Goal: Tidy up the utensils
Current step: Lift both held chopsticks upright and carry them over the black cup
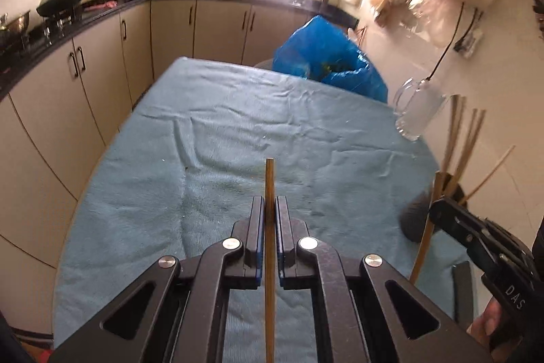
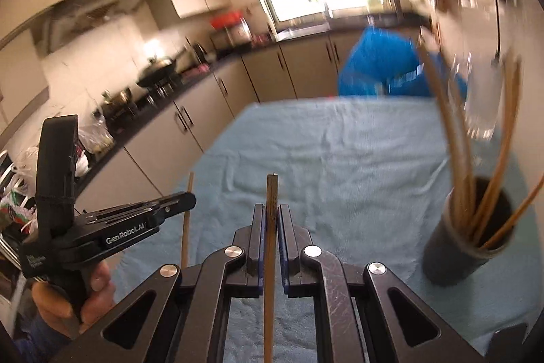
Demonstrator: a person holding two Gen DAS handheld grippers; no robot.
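Both closed, each on one chopstick. Left gripper point(image 1: 270, 210) pinches its chopstick point(image 1: 269, 179) upright at lower centre of its view; right gripper point(image 2: 271, 220) clamps a second chopstick point(image 2: 272, 189) likewise. Both hang above the blue-clothed desk point(image 1: 210, 131). Holder point(image 2: 476, 233), lower right in the right view, already carries several sticks. Step in hand, by my reading: carrying to the holder. Next: bring a tip over the mouth, lower, release, one gripper at a time.
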